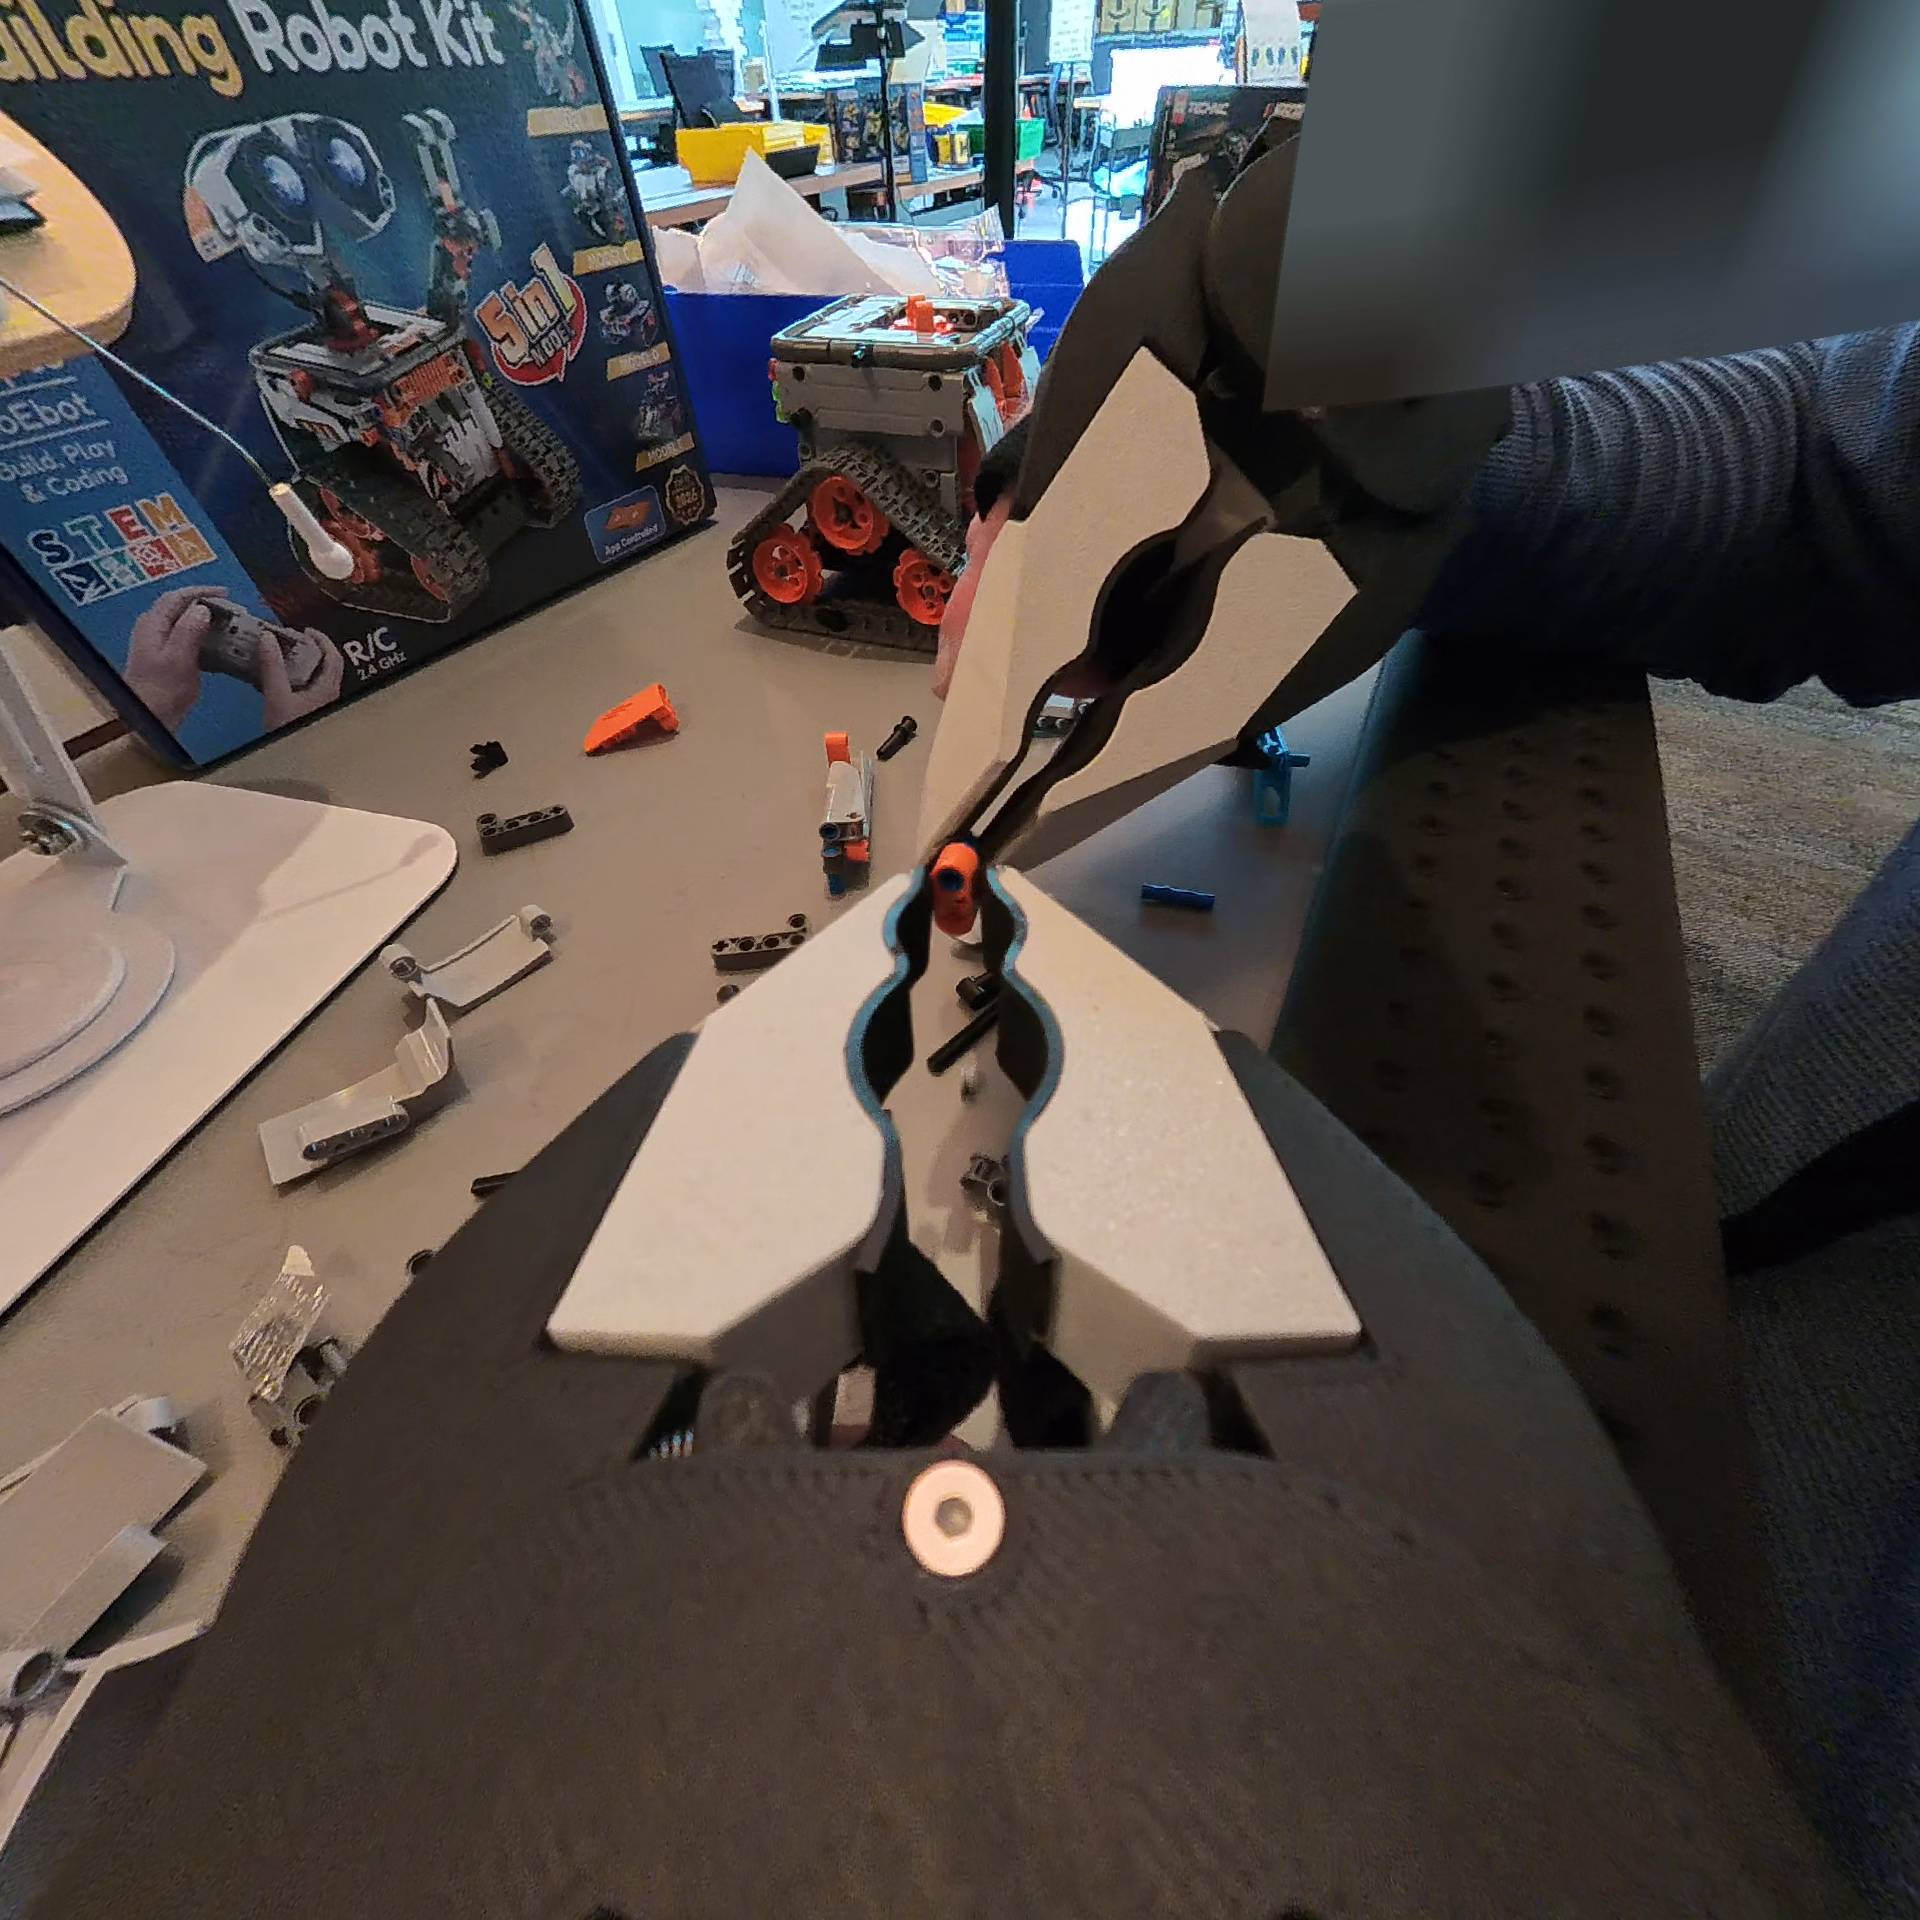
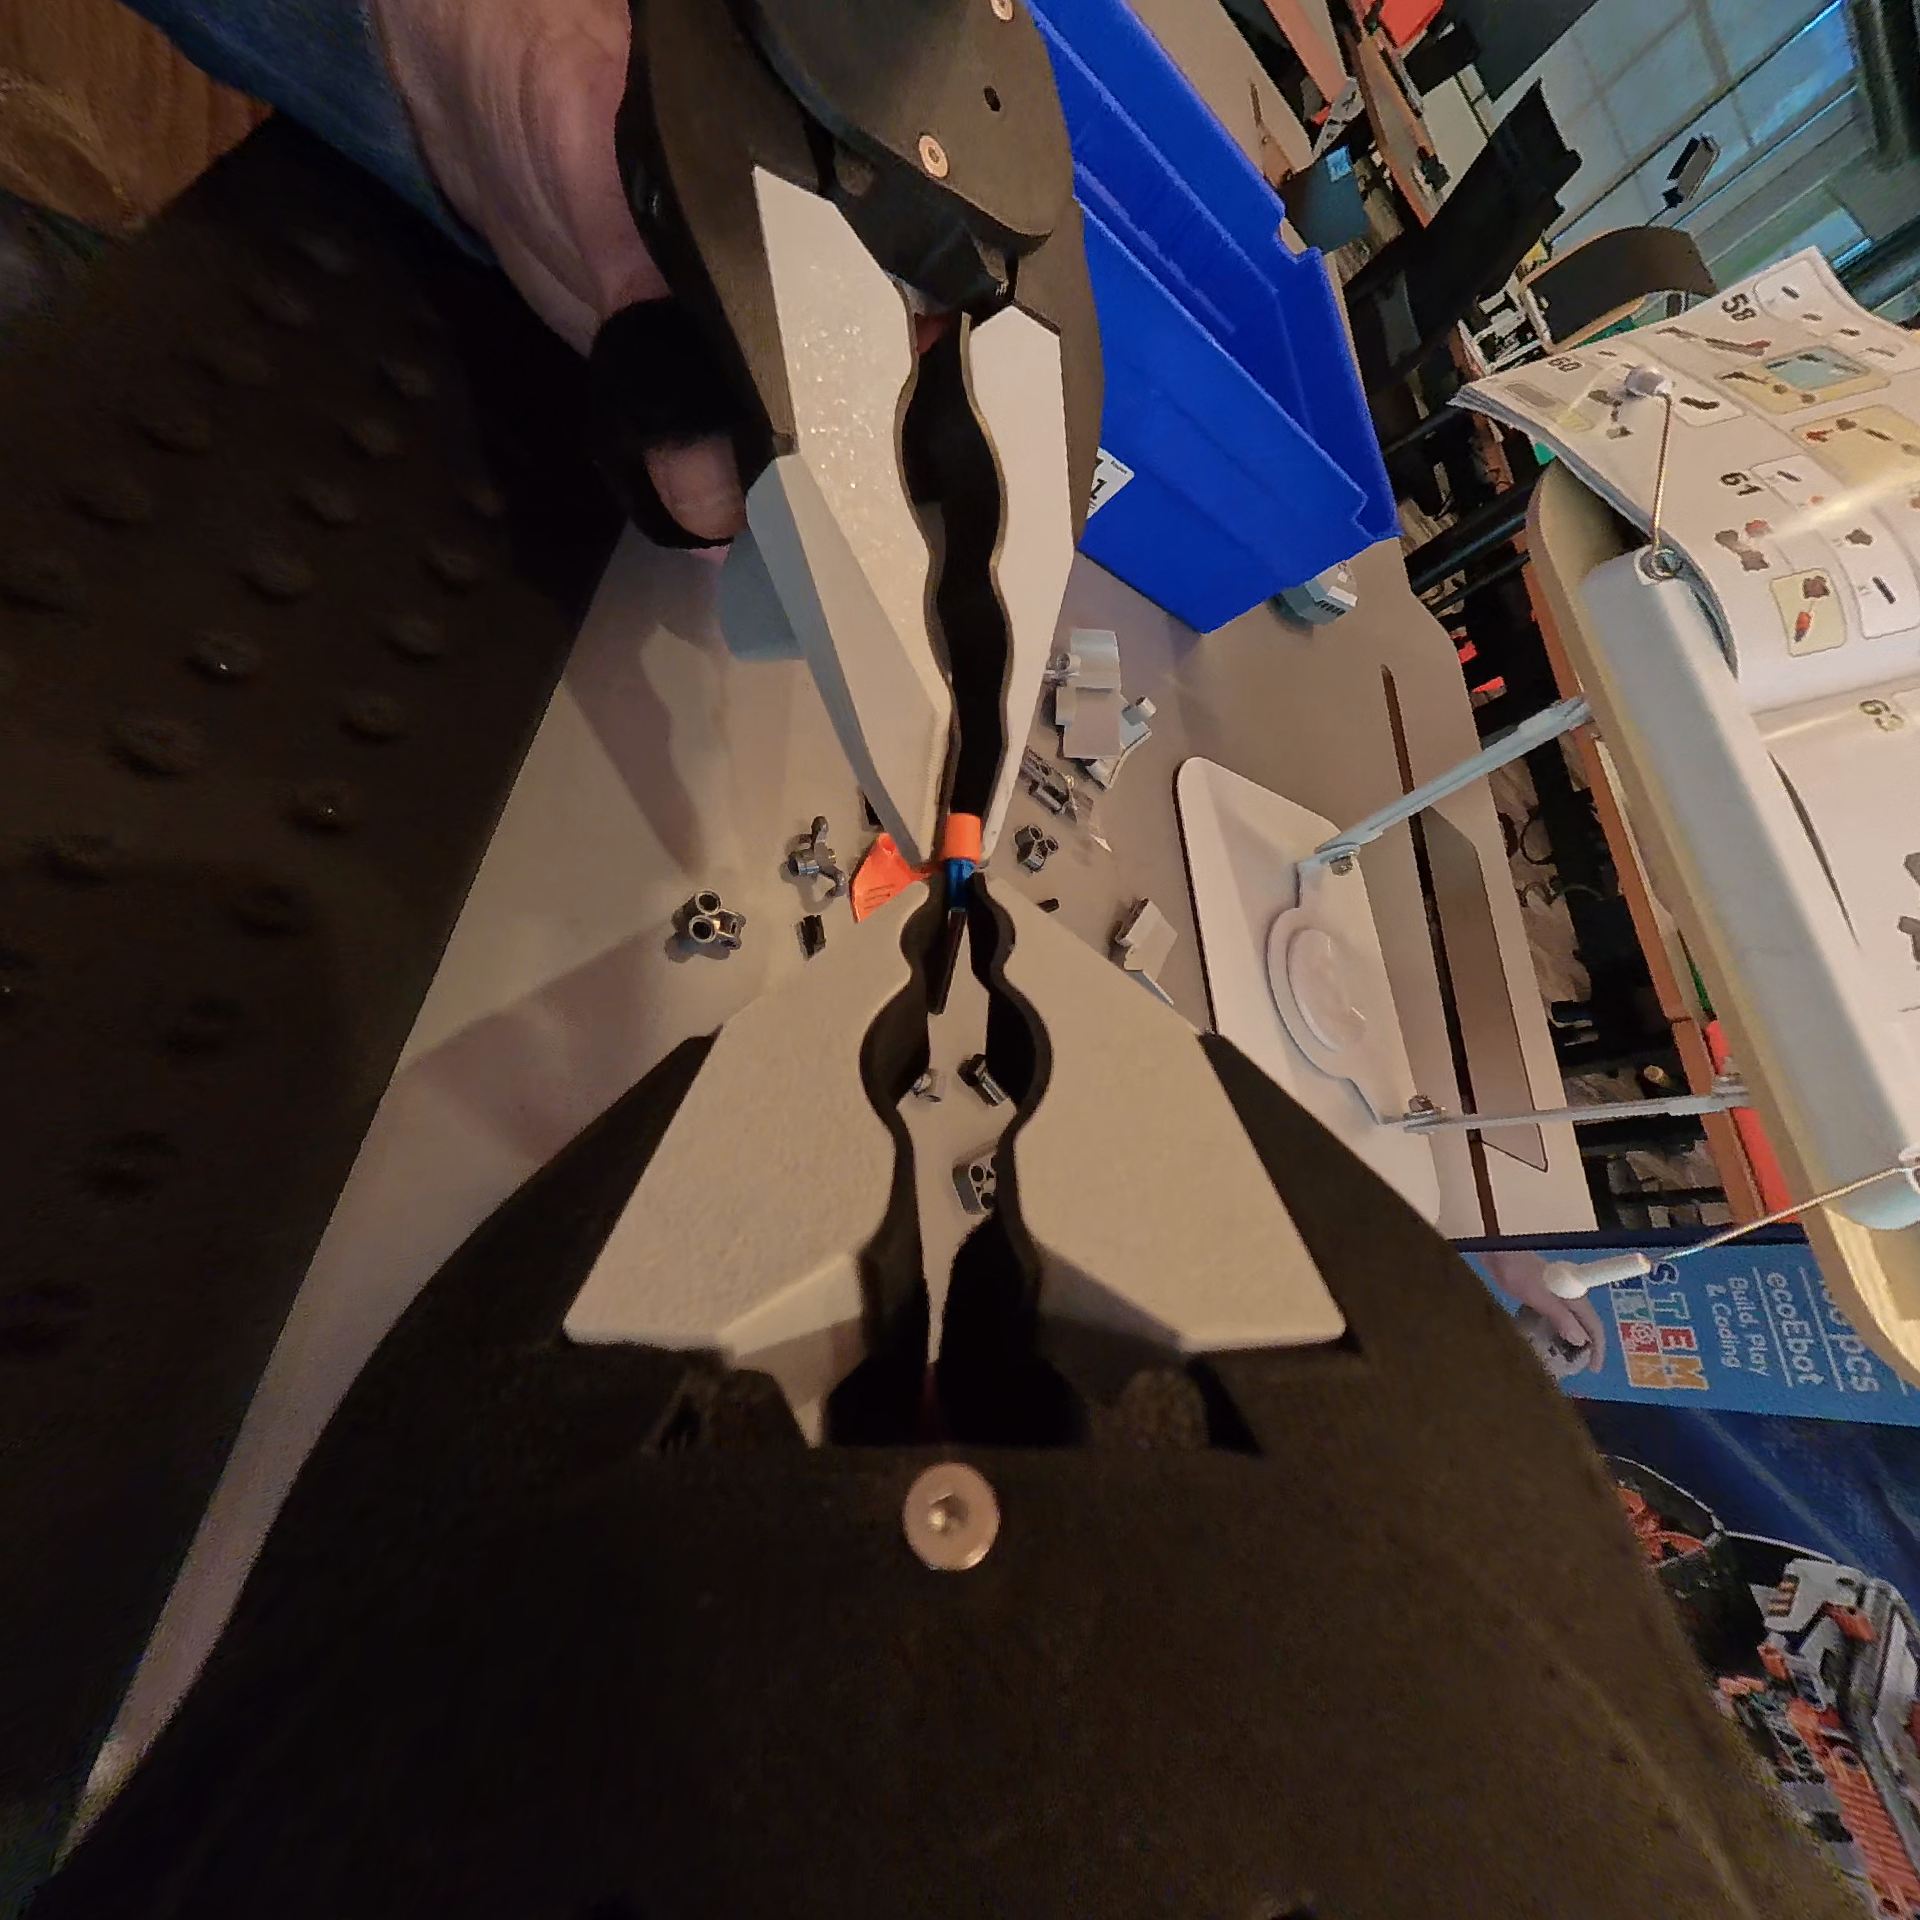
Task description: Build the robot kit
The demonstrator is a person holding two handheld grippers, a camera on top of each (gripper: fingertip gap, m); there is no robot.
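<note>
In the left wrist view, our left tool (image 1: 954,902) was closed almost fully, its tips pinching a small orange connector (image 1: 954,886) with a blue pin showing in its bore. The right tool (image 1: 997,831) came down from the far right, its tips meeting ours at that same piece, closed on something dark and thin. On the grey tabletop (image 1: 665,831) lay loose parts: an orange wedge (image 1: 631,717), short black beams (image 1: 524,829), grey curved panels (image 1: 473,961). Farther off stood a partly built tracked robot (image 1: 883,468), with the kit box (image 1: 312,343) to its left.

In the right wrist view, our right tool (image 2: 958,914) was nearly closed on a black axle (image 2: 948,961), whose far end met a blue pin (image 2: 955,875) under the orange connector (image 2: 961,833), held by the left tool (image 2: 966,821). We could not tell how deep the joint sat. An open instruction booklet (image 2: 1766,436) rested on a stand at the right, and a blue bin (image 2: 1195,364) sat beyond.

Judging by this, the robot's base was assembled, and many parts remained loose.
</note>
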